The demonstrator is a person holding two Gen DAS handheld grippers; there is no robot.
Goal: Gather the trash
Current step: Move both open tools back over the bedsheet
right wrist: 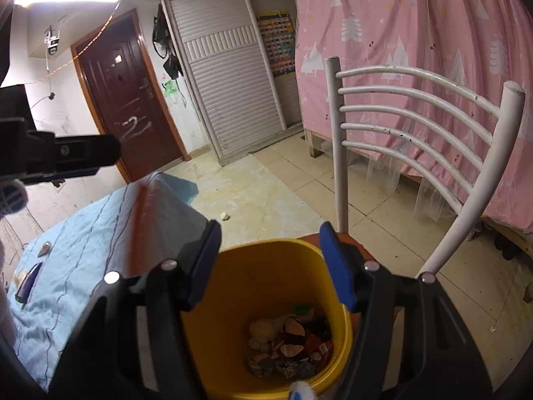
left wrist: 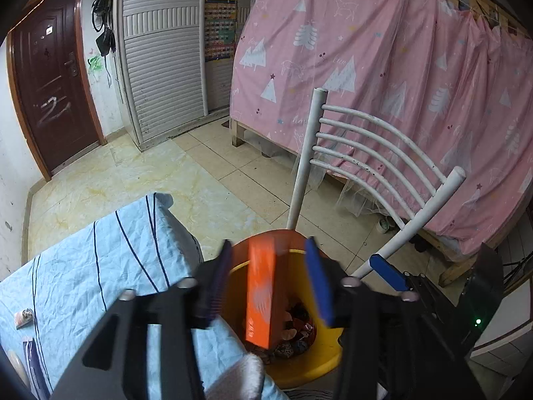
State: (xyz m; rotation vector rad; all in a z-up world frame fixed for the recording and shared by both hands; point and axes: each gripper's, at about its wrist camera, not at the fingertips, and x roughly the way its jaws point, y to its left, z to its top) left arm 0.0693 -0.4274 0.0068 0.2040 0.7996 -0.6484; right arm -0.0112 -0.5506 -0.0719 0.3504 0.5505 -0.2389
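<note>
**Left gripper lets go of box over bin**

Left gripper [left wrist: 269, 283] hangs above the yellow bin [left wrist: 306, 363] with its 2 jaws apart, and an orange box [left wrist: 261, 293] stands on end in the gap, touching neither pad as far as the blur allows; it looks released and dropping. No earlier picture is given, so only this instant can be judged. The bin sits on a chair [left wrist: 376, 153] seat just beside the right edge of the blue-striped surface [left wrist: 100, 260], and already holds scraps at its bottom.

Right gripper [right wrist: 269, 266] is also over the bin, jaws apart and nothing between them.

What could go wrong:
- The box is tall and narrow. If it tips as it falls, 1 end may catch the bin's rim and it may lodge there or topple out to the floor.
- Both grippers crowd the same opening; a knock between them, or against the rim, could shove the bin off the seat.
- A few small items remain near the surface's left edge [right wrist: 30, 281], and a pale scrap [right wrist: 225, 216] lies on the floor, so collecting is likely unfinished.
</note>
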